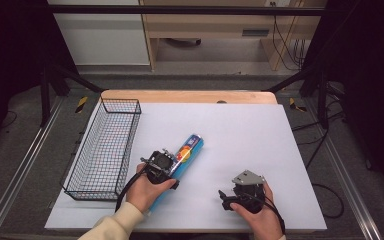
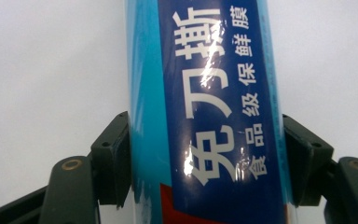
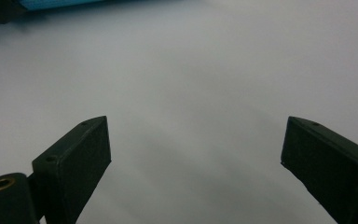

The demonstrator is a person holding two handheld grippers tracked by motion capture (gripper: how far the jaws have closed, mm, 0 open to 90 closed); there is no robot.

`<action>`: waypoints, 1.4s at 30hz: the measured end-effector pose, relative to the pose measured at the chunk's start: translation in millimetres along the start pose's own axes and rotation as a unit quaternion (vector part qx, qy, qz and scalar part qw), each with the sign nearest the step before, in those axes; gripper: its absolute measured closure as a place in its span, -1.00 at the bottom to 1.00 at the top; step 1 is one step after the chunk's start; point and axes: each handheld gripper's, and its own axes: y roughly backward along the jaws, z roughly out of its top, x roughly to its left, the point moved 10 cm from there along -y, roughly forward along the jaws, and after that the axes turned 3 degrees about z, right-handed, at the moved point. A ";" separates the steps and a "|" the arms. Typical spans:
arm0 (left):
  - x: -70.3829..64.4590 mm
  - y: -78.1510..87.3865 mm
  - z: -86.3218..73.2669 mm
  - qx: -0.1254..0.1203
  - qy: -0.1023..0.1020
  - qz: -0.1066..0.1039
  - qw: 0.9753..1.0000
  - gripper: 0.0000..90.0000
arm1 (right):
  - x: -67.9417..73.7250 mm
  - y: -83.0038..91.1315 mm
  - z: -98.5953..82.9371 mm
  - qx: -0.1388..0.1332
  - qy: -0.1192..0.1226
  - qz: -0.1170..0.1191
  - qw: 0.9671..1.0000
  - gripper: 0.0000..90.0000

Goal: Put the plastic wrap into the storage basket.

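A long blue tube with white lettering and an orange patch lies slanted across the white table top, its far end pointing up and right. My left gripper is shut on its middle. In the left gripper view both black jaws press the sides of the tube, with the left gripper straddling it. My right gripper sits near the front edge, right of the tube, pointing left. Seen from the right gripper view, the right gripper is open over bare table, and a strip of the tube shows at top left.
A black wire basket stands along the table's left side, close to the left hand. A wooden edge runs along the back. Dark frame posts stand at both rear corners, and floor lies beyond.
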 end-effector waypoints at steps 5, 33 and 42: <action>-2.4 2.6 2.6 -0.007 0.001 -0.003 1.000 -0.32 | -0.5 -0.2 -0.6 0.001 0.002 -0.001 1.000 -0.81; 13.8 73.0 23.0 -0.084 0.009 0.016 0.996 -0.31 | 0.0 -0.5 -0.6 0.002 0.000 -0.002 1.000 -0.81; 20.6 94.1 23.3 -0.098 0.009 0.024 0.995 -0.31 | 0.4 -0.7 -0.8 0.002 0.001 -0.002 1.000 -0.81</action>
